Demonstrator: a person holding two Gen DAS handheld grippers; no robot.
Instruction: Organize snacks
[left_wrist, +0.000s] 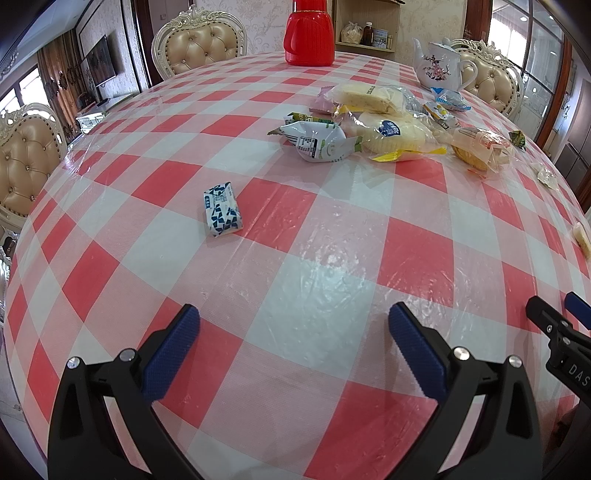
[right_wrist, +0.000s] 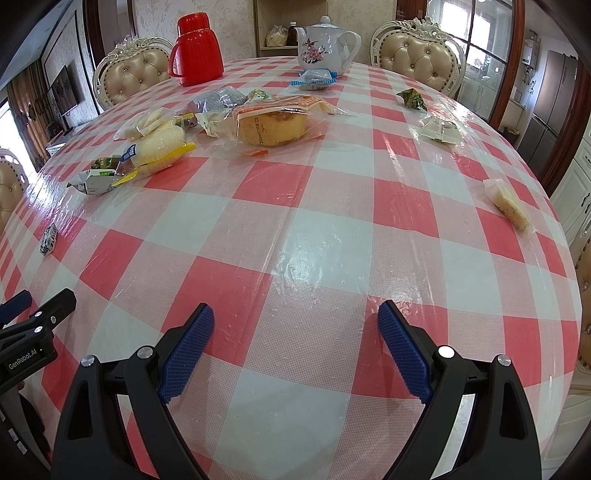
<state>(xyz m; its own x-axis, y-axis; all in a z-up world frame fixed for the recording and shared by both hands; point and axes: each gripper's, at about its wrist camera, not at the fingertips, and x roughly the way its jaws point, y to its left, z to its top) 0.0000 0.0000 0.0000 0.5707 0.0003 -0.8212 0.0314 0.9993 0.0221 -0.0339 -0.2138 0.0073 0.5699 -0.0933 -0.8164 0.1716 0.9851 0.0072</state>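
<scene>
Several wrapped snacks lie in a heap at the far middle of the table: a white-green packet (left_wrist: 317, 142), a yellow-edged bread bag (left_wrist: 399, 138), a round cake in clear wrap (right_wrist: 273, 123). A blue-white patterned packet (left_wrist: 222, 208) lies alone, left of my left gripper's line. A pale bar (right_wrist: 508, 203) rests near the right edge, with two small packets (right_wrist: 439, 129) (right_wrist: 412, 99) beyond it. My left gripper (left_wrist: 293, 323) is open and empty above bare cloth. My right gripper (right_wrist: 295, 319) is open too, empty, well short of the heap.
A red-and-white checked cloth under clear plastic (right_wrist: 295, 206) covers the table. A red thermos (right_wrist: 197, 50) and a flowered white teapot (right_wrist: 325, 48) stand at the far side. Padded chairs (left_wrist: 199, 44) ring the table. The other gripper's tip (left_wrist: 557, 325) shows at right.
</scene>
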